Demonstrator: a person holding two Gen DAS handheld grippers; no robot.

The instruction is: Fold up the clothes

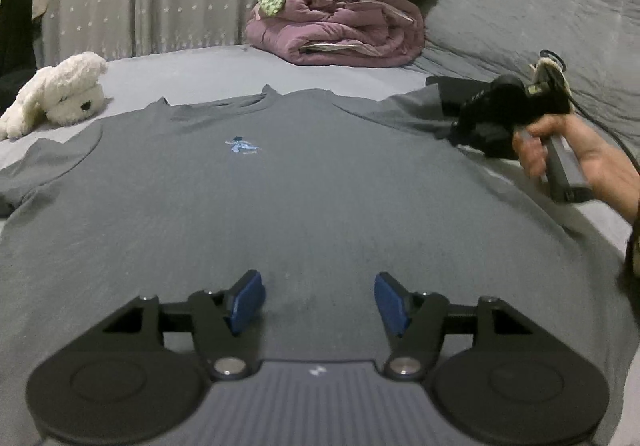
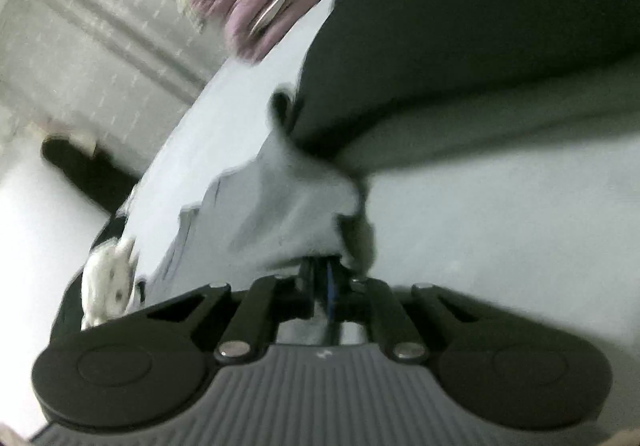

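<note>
Left claw (image 1: 320, 300): jaws wide, empty, angled down over grey T-shirt (image 1: 280, 182) spread on bed (image 1: 192, 66).
Right claw (image 2: 326, 274): tilted, clamped on T-shirt sleeve (image 2: 280, 214); hand (image 1: 568, 154) grips handle.

The left gripper (image 1: 319, 300) points forward and down, its blue pads (image 1: 249, 300) spread apart with nothing between them. Far right, a hand (image 1: 580, 162) grips the handle of the right gripper (image 2: 326, 270), whose jaws are pinched together on grey cloth (image 2: 288, 214).
</note>
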